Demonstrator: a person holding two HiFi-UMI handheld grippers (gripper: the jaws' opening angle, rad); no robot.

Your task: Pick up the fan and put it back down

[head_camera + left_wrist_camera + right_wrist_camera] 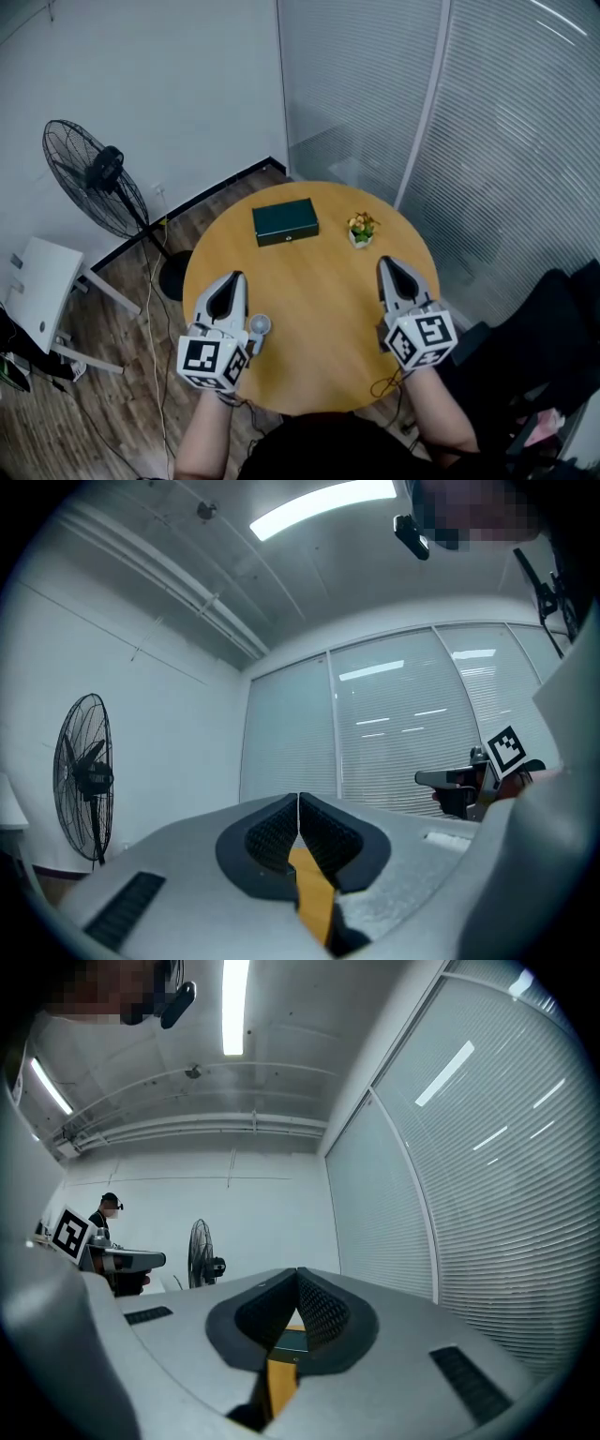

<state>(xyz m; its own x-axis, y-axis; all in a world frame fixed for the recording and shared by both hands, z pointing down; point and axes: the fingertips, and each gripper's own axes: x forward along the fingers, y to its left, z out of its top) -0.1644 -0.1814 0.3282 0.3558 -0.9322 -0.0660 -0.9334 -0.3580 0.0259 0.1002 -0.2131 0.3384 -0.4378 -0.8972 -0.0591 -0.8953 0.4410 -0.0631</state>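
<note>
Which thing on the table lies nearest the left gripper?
The small white fan, right beside the left gripper. The dark green box and the little potted plant sit farther off, across the table.

Small white fan (259, 327); lying on wooden table (319, 291).

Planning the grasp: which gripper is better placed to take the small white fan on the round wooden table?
Left. The small white fan lies right beside the left gripper; the right gripper sits across the round wooden table. Both are shut.
</note>
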